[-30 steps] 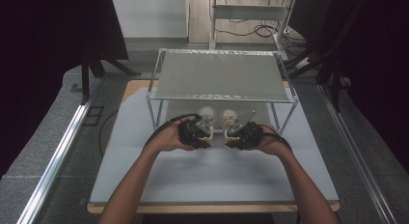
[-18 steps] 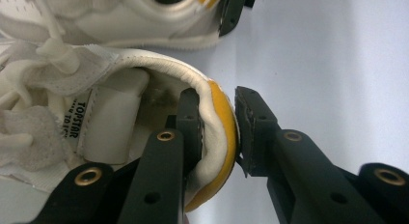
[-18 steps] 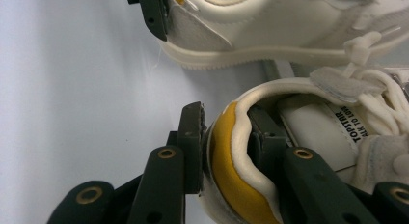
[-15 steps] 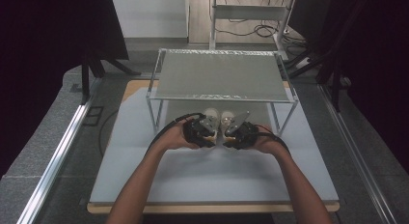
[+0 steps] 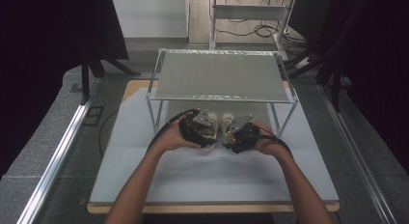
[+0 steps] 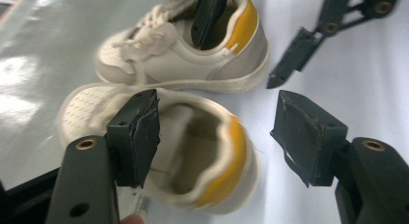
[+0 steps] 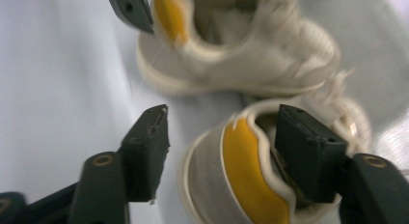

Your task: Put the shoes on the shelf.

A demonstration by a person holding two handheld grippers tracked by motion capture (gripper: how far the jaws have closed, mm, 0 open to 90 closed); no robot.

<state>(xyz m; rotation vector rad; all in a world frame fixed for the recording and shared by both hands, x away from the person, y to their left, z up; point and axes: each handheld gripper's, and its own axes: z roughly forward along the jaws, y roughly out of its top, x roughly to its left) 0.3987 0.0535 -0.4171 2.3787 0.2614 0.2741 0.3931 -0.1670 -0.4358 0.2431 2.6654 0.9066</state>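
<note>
Two small white shoes with yellow heel tabs lie side by side on the white table mat (image 5: 212, 180), toes toward the rack. My left gripper (image 6: 219, 118) stands open over the heel of one shoe (image 6: 207, 156). One pad is inside its opening and the other is clear of the heel. My right gripper (image 7: 224, 137) is open the same way around the other shoe (image 7: 251, 175). Both sets of jaws have just been opening, and each still has a heel between them. In the high view the left gripper (image 5: 205, 132) and right gripper (image 5: 236, 135) flank the pair (image 5: 219, 121).
A metal wire rack (image 5: 219, 77) with a flat shelf stands just behind the shoes, its legs on either side of them. The mat stretches toward the near table edge. Dark screens and a metal rail border the left side.
Both grippers' jaws have spread wide and let go of the shoe heels. The hands have hardly moved and the shoes lie between them on the mat.
</note>
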